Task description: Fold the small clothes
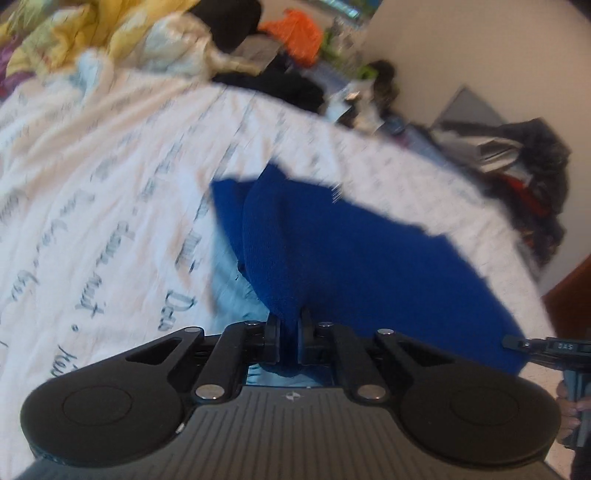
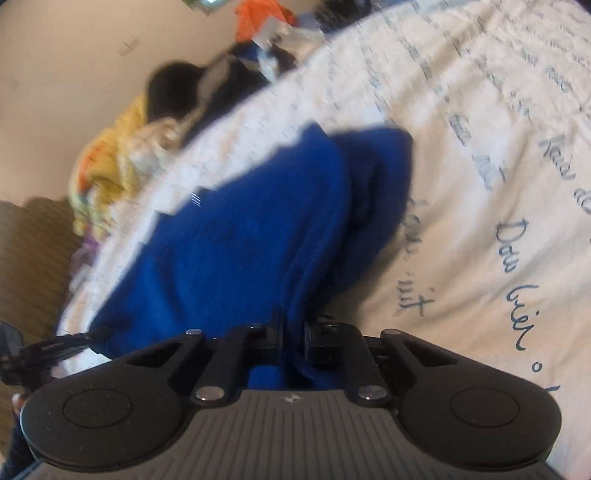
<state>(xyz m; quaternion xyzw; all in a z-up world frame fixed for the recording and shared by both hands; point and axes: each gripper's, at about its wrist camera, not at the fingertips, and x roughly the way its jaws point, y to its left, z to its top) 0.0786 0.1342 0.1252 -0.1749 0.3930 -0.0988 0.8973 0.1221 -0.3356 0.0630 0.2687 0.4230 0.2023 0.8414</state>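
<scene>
Presently listed: one deep-blue knitted garment (image 1: 351, 251), partly folded over itself, lying on a white bedsheet printed with grey cursive script (image 1: 92, 192). Left gripper (image 1: 290, 332): fingers clenched on a bunched edge of the blue cloth. Right gripper (image 2: 293, 332): fingers likewise pinching a fold of the same garment (image 2: 240, 240). Beyond the sheet: a crumpled yellow fabric heap (image 1: 74, 29) and an orange cloth (image 1: 299, 29), both blurred.

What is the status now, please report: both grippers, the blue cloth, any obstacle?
Left gripper shut on blue garment. Right gripper shut on it too. Garment hangs between them over white bedsheet. Nothing in the way.
</scene>
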